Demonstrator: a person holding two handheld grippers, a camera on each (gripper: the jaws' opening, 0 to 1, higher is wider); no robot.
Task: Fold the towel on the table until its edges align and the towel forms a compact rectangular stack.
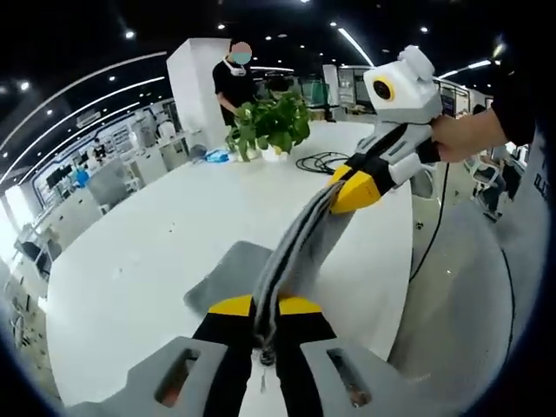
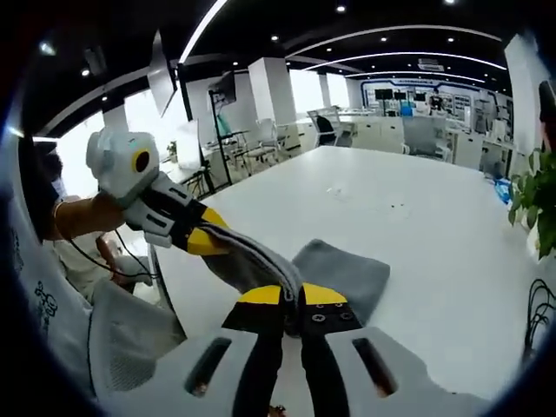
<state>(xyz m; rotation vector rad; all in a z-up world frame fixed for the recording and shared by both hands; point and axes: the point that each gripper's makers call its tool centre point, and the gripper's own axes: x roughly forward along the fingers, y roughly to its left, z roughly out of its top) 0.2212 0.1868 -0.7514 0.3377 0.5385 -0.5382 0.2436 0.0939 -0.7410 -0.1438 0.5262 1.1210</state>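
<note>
Grey towel hangs stretched between my left gripper and right gripper, both pinching its edge, so I judge the fold barely begun.

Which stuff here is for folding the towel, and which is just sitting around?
For the job:
- grey towel
- left gripper, shut on it
- right gripper, shut on it
- white table

Just lying about:
- potted plant
- black cable

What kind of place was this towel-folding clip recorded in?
Probably an open-plan office or lab. A large white table carries the grey towel and a potted plant; rows of desks and chairs stretch under ceiling light strips, with a person standing nearby.
</note>
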